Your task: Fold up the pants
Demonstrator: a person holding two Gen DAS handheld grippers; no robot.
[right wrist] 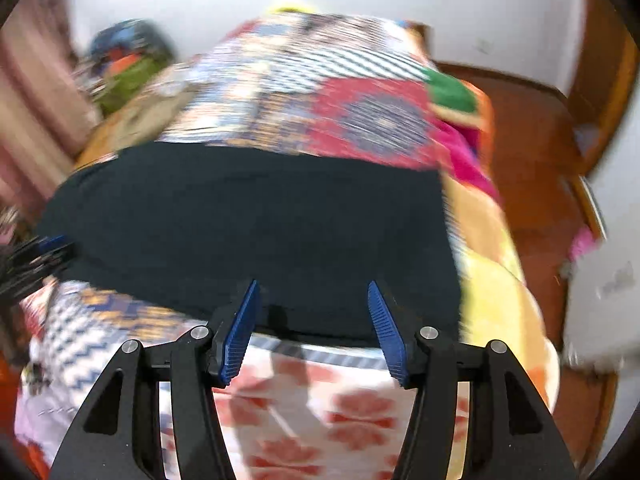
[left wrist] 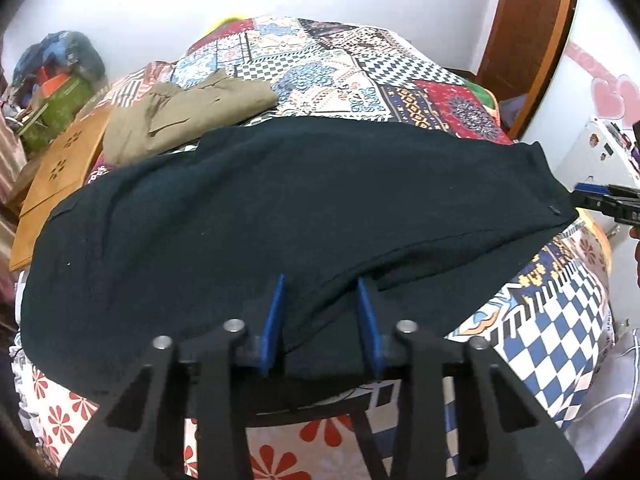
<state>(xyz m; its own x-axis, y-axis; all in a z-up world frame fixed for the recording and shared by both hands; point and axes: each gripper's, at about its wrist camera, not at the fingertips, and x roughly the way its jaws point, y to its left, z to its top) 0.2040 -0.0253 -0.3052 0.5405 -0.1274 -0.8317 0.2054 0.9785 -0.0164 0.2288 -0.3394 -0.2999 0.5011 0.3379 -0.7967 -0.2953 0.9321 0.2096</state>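
Dark pants [left wrist: 280,208] lie spread flat across a bed with a patchwork cover [left wrist: 340,72]. My left gripper [left wrist: 322,284] is open, its blue pads either side of the pants' near edge, not clamped on it. In the blurred right wrist view, my right gripper [right wrist: 314,288] is open over the near edge of the pants [right wrist: 248,232], holding nothing. The right gripper also shows in the left wrist view [left wrist: 608,202] at the pants' right end. The left gripper shows at the left edge of the right wrist view [right wrist: 36,256].
Folded khaki pants [left wrist: 180,116] lie at the bed's far left. A wooden board [left wrist: 60,176] and a pile of bags [left wrist: 60,76] stand to the left. A wooden door [left wrist: 532,40] and a white appliance [left wrist: 600,156] are on the right.
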